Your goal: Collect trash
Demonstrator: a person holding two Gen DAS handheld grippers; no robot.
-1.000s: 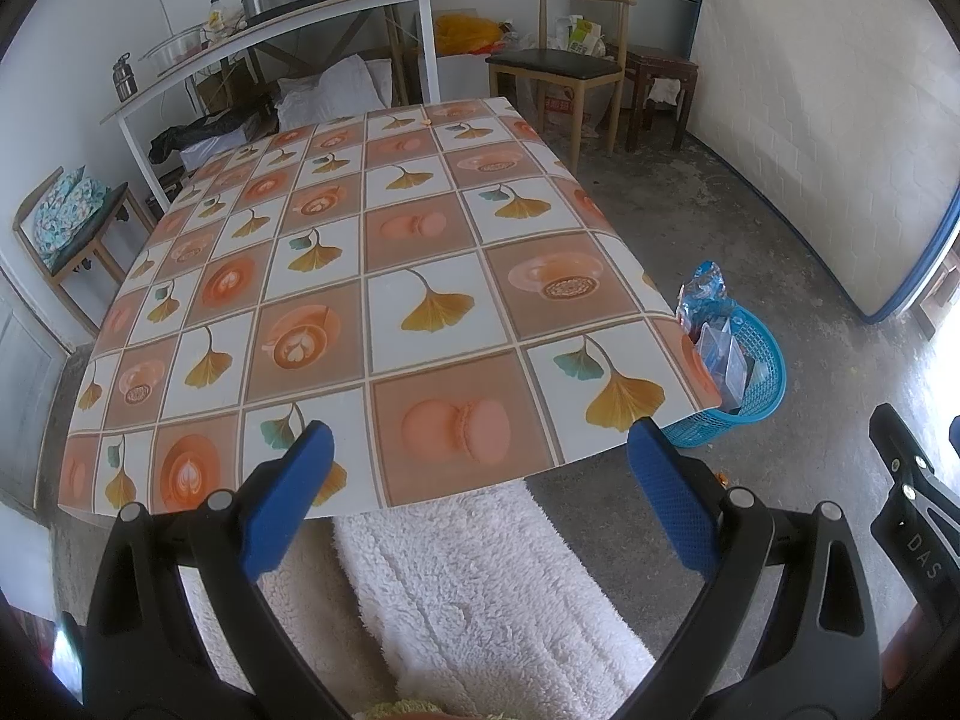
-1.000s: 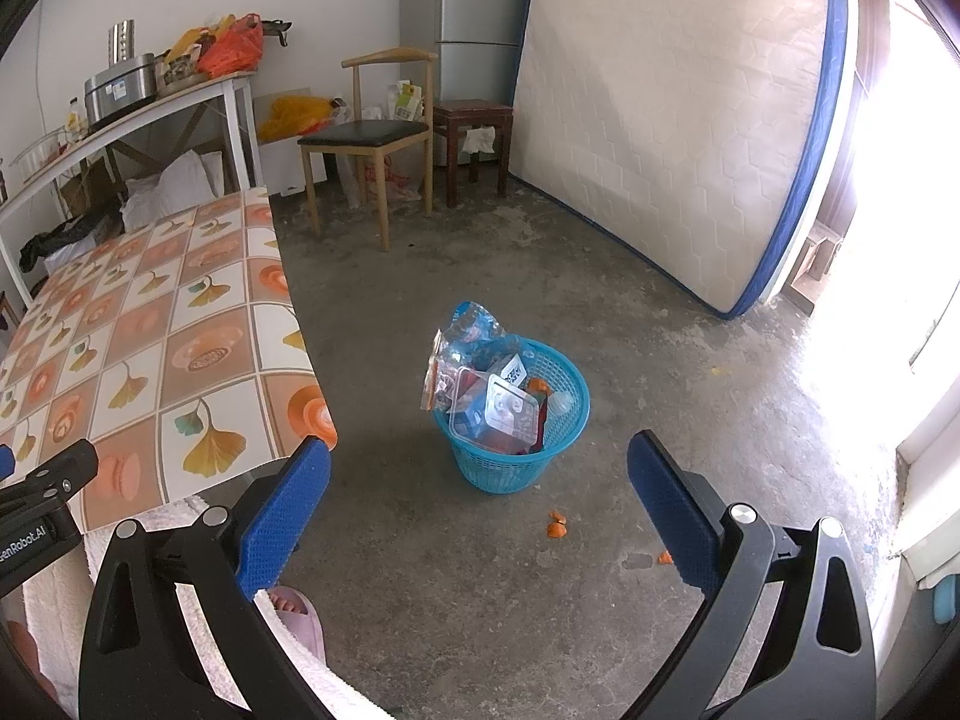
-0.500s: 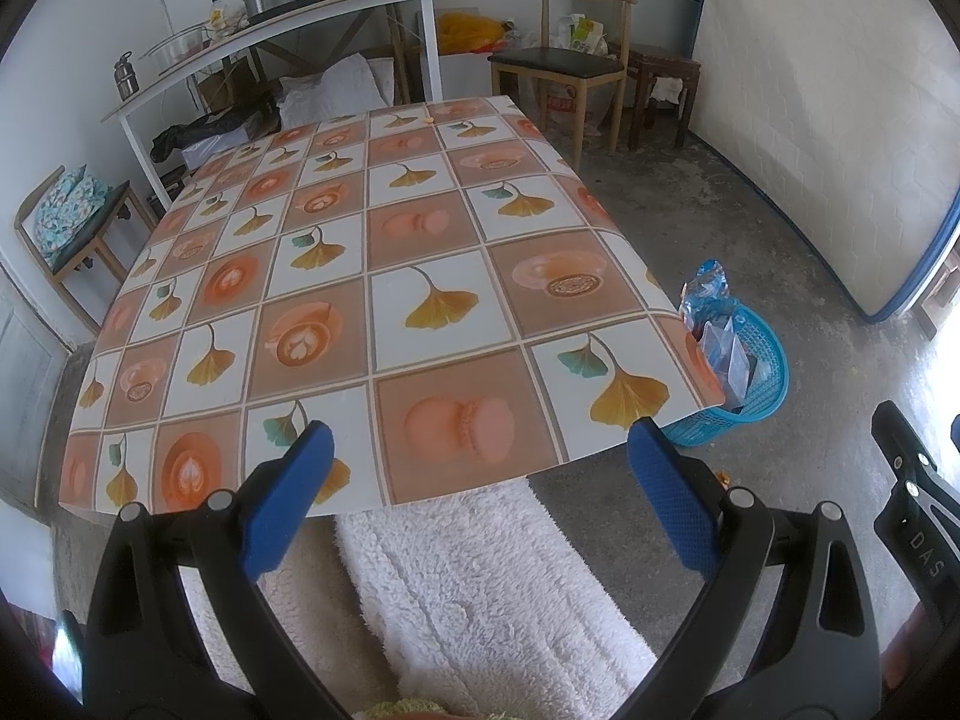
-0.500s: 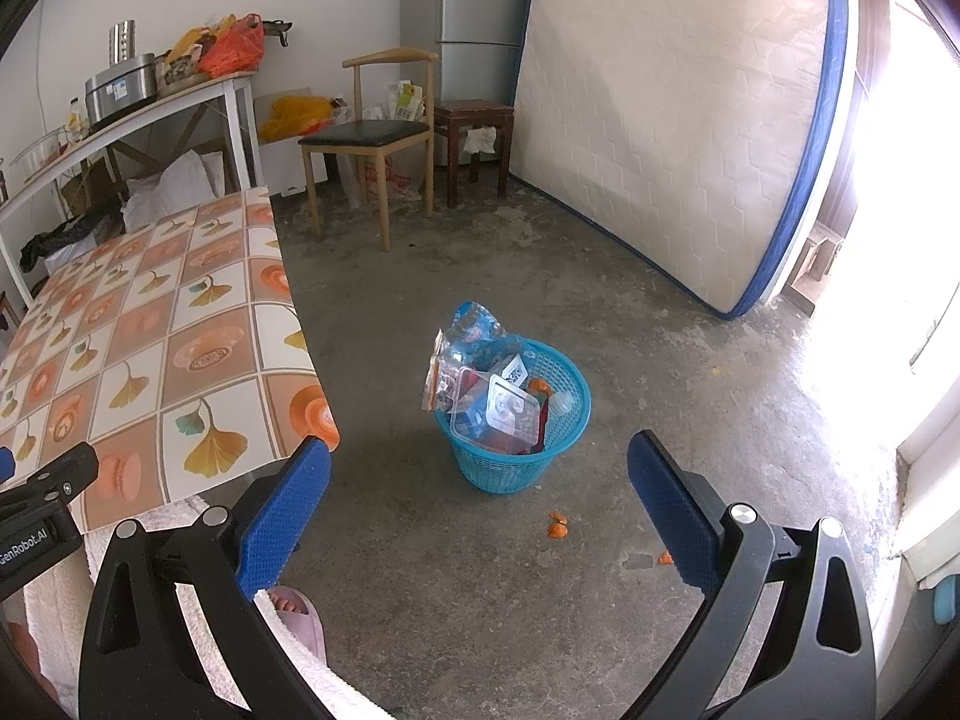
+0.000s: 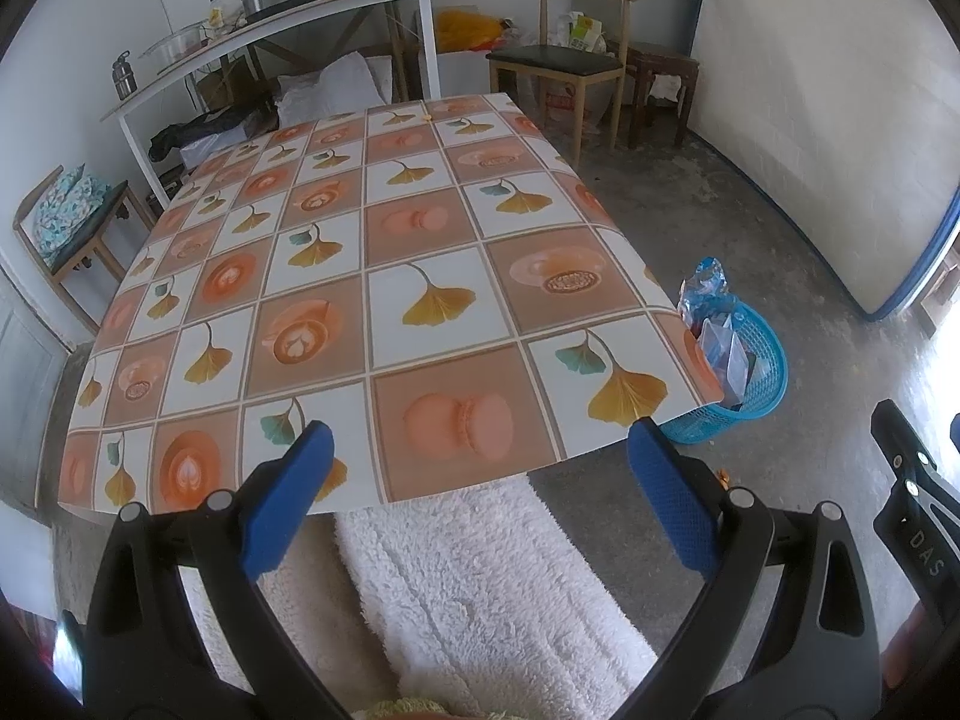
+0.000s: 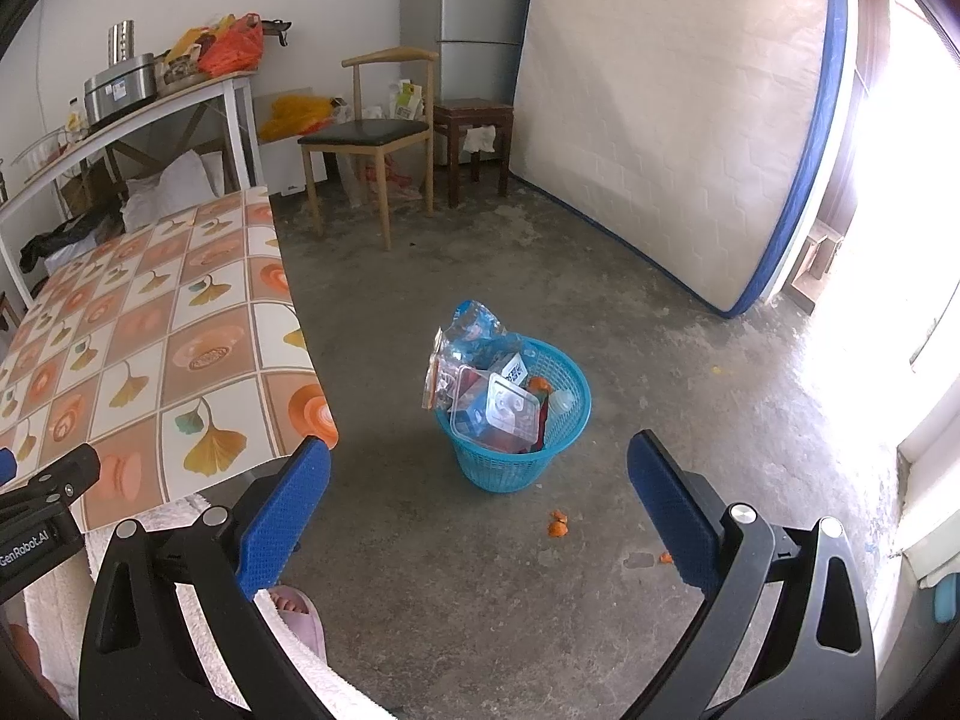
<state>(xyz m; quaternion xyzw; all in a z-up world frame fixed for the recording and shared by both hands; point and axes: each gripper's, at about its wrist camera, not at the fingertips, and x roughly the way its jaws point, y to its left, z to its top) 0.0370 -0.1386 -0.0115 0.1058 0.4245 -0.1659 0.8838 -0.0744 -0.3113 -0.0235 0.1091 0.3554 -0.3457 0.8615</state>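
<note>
Beside the table: blue basket [image 6: 516,420] stands on the concrete floor [image 6: 660,360], packed with plastic wrappers and a clear container [image 6: 498,414].
Left gripper [image 5: 480,462]: jaws spread wide, holding nothing, poised above the near edge of the patterned tablecloth [image 5: 384,288].
Right gripper [image 6: 480,468]: jaws spread wide, empty, with the basket at 12 o'clock between its blue pads [image 6: 282,516].
Loose trash: orange scraps [image 6: 558,523] lie on the floor near the basket, at its 5 o'clock.
Backdrop: mattress [image 6: 672,108] leans at 1 o'clock; wooden chair [image 6: 372,138] at 11 o'clock.
</note>
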